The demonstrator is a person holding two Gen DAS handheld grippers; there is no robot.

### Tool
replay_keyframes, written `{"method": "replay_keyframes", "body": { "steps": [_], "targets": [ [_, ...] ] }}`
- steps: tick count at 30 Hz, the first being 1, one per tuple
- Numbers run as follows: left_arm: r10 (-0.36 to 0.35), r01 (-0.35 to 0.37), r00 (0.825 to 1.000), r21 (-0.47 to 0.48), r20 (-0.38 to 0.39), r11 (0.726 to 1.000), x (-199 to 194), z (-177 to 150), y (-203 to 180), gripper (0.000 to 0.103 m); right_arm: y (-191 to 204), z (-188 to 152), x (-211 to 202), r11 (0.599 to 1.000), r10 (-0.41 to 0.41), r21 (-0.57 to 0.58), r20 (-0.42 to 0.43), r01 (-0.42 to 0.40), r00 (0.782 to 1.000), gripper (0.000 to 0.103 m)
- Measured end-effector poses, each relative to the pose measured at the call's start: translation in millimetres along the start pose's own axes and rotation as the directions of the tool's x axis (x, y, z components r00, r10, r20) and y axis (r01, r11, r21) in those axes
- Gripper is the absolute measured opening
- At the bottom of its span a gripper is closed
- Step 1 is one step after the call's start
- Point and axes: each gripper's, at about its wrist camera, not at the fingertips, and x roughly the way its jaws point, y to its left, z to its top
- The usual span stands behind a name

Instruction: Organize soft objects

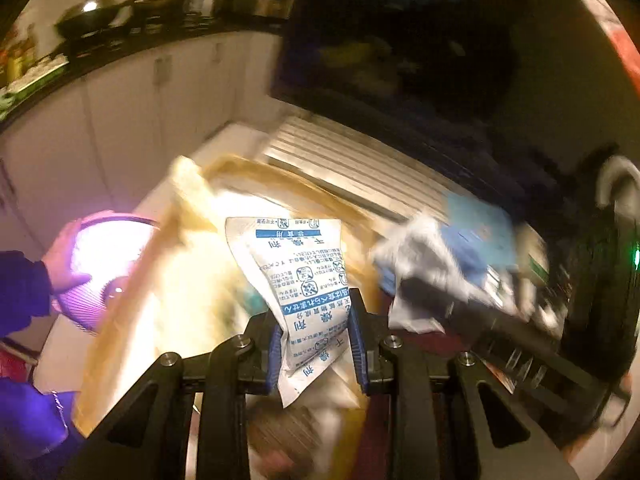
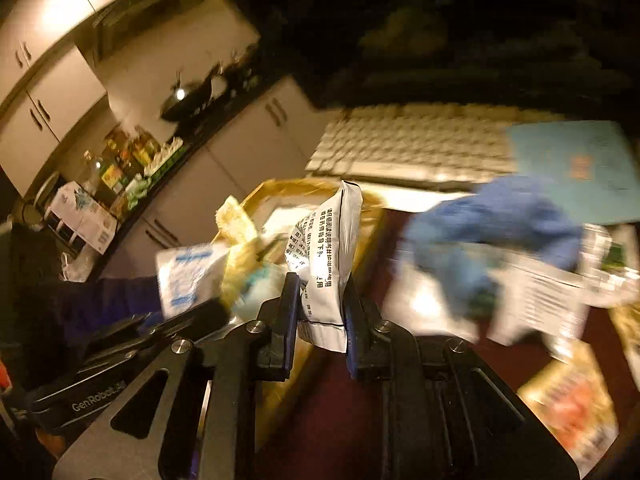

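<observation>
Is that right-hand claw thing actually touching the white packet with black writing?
Touching. In the right wrist view, the right gripper has both blue pads pressed against the white packet, which stands pinched between them.

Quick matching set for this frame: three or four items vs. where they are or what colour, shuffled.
Items:
1. blue-printed sachet
2. black-printed packet
3. blue cloth
4. keyboard

Places:
A. lying loose on the table, right of the yellow box
B. clamped in the right tool
C. behind the box, pale keys
D. clamped in the left tool

Pairs: 1-D, 2-B, 3-A, 4-C
</observation>
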Motion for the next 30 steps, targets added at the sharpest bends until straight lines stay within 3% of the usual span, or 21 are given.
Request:
{"method": "replay_keyframes", "body": {
  "steps": [4,6,8,10,11,13,14,15,18,20,23,26,27,30],
  "targets": [
    [-0.028,0.031,0.997,0.039,-0.068,0.999,30,12,10,0.031,-7,-4,45,0.994,0.093,0.054,-0.062,-0.090,0.994,0.024],
    [-0.025,0.027,0.997,0.022,-0.077,0.999,36,10,16,0.038,-5,-8,50,0.997,0.078,0.035,-0.059,-0.076,0.995,0.028],
    [-0.045,0.045,0.998,0.005,-0.045,0.999,28,7,20,0.044,-5,-4,50,0.997,0.078,0.016,-0.068,-0.077,0.995,0.033],
    [-0.086,0.087,0.996,-0.019,0.022,0.996,11,1,21,0.073,-5,-3,43,0.995,0.099,0.027,-0.055,-0.097,0.994,0.035],
    [-0.089,0.091,0.994,-0.022,0.063,0.996,2,0,20,0.080,-11,1,31,0.996,0.088,0.020,-0.037,-0.087,0.995,0.035],
    [-0.052,0.054,0.987,-0.010,0.153,0.998,-18,-9,13,0.082,-12,1,11,0.997,0.080,-0.008,0.000,-0.080,0.997,0.043],
    [-0.029,0.029,0.983,0.000,0.179,1.000,-26,-14,7,0.082,-15,3,0,0.996,0.082,-0.017,0.016,-0.082,0.996,0.056],
    [-0.014,0.012,0.979,0.011,0.203,1.000,-34,-20,2,0.082,-20,0,-15,0.996,0.091,-0.025,0.049,-0.090,0.995,0.061],
    [-0.008,-0.004,0.963,0.043,0.269,0.999,-55,-34,-14,0.082,-35,-9,-49,0.996,0.082,-0.036,0.092,-0.079,0.992,0.065],
    [-0.009,-0.014,0.955,0.075,0.296,0.997,-63,-42,-26,0.082,-51,-16,-67,0.999,0.042,-0.037,0.104,-0.039,0.994,0.066],
    [-0.023,-0.003,0.961,0.094,0.276,0.996,-60,-50,-47,0.082,-83,-21,-71,0.989,-0.141,0.044,0.055,0.139,0.988,0.066],
    [-0.072,0.036,0.973,0.160,0.221,0.986,-46,-58,-75,0.082,-118,-21,-60,0.929,-0.361,0.095,0.018,0.358,0.932,0.066],
    [-0.067,0.030,0.974,0.171,0.215,0.985,-39,-60,-83,0.082,-128,-19,-55,0.908,-0.406,0.118,0.010,0.402,0.914,0.066],
    [-0.100,0.076,0.985,0.163,0.144,0.984,-13,-63,-96,0.082,-146,-10,-32,0.876,-0.457,0.161,-0.021,0.454,0.889,0.066]
  ]
}}
